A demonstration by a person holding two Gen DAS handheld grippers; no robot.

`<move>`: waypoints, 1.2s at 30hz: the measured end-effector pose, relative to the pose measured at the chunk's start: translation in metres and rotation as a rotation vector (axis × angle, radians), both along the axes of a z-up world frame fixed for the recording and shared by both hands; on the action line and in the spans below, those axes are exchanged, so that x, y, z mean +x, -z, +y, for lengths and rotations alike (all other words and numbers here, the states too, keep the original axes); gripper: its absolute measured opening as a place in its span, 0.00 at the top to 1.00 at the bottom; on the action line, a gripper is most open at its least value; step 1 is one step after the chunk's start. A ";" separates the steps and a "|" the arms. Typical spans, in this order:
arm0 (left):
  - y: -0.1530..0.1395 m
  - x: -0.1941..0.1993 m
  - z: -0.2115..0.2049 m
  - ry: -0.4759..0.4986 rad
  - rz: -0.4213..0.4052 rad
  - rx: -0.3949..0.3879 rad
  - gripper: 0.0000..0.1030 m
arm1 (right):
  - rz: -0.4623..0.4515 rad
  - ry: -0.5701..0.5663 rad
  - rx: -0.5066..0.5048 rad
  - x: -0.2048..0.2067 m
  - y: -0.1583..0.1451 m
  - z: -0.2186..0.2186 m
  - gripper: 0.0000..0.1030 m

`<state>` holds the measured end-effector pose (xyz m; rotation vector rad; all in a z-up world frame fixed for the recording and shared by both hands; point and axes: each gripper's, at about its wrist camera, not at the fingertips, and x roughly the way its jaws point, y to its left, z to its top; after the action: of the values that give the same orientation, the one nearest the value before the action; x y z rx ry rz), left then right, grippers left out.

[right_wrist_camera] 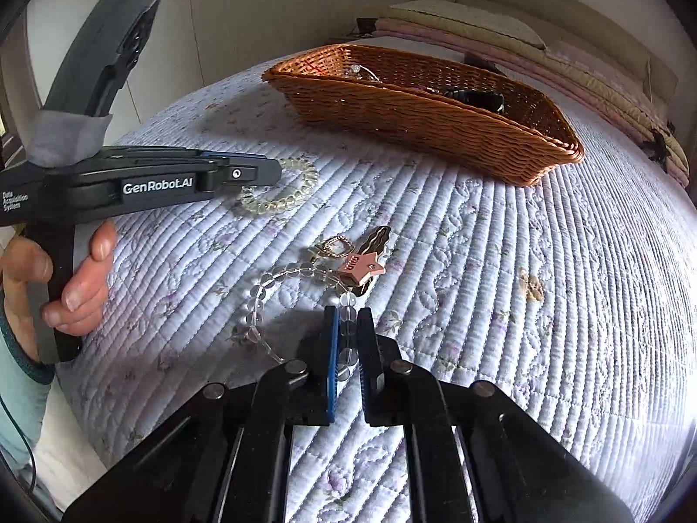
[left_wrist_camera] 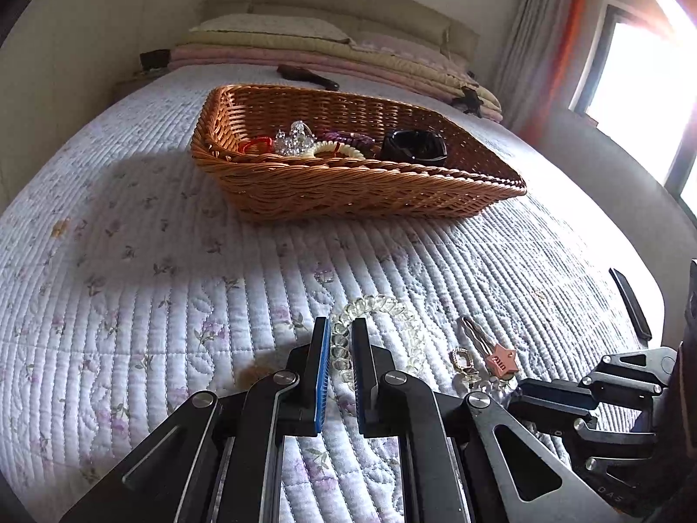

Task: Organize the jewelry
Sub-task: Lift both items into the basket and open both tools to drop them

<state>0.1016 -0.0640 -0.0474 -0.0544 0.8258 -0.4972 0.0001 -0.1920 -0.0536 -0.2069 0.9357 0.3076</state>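
Left gripper (left_wrist_camera: pixel 340 327) clamped on pale yellowish clear-bead bracelet (left_wrist_camera: pixel 379 305) lying on quilted floral bedspread (left_wrist_camera: pixel 174 287). Right gripper (right_wrist_camera: pixel 347 316) closed on round clear-bead bracelet (right_wrist_camera: pixel 261 292), apparently pinching it. Brown wicker basket (left_wrist_camera: pixel 348 191) beyond, jewelry inside.

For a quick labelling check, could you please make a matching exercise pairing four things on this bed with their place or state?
Things:
1. yellowish bead bracelet
2. clear bead bracelet
3. star hair clip
4. black bangle

Places or states:
A. inside the wicker basket
B. between the right gripper's pads
C. between the left gripper's pads
D. loose on the quilt

Pairs: 1-C, 2-B, 3-D, 4-A
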 end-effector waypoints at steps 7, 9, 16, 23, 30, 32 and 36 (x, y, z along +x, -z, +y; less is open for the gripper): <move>0.001 0.001 0.001 0.000 0.004 -0.007 0.91 | -0.051 -0.025 0.195 -0.016 -0.035 -0.027 0.91; 0.001 0.001 0.001 0.000 0.002 -0.004 0.91 | -0.092 0.028 0.161 -0.014 -0.043 -0.034 0.91; 0.001 0.001 0.001 0.002 0.005 -0.002 0.91 | -0.123 0.116 0.132 -0.006 -0.049 -0.061 0.91; 0.001 0.001 0.001 0.005 0.001 -0.006 0.91 | -0.145 0.136 0.157 -0.010 -0.053 -0.065 0.91; -0.016 -0.014 0.000 0.023 -0.085 -0.015 0.91 | -0.220 0.134 0.181 -0.016 -0.079 -0.062 0.91; -0.024 -0.018 0.000 0.028 -0.103 -0.029 0.91 | -0.242 0.139 0.182 -0.013 -0.089 -0.059 0.91; -0.054 -0.019 0.002 0.016 -0.159 -0.046 0.91 | -0.294 0.150 0.210 0.004 -0.118 -0.054 0.91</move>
<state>0.0828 -0.0622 0.0069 -0.0505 0.6599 -0.5285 0.0040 -0.2462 0.0646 0.0126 0.6184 0.2275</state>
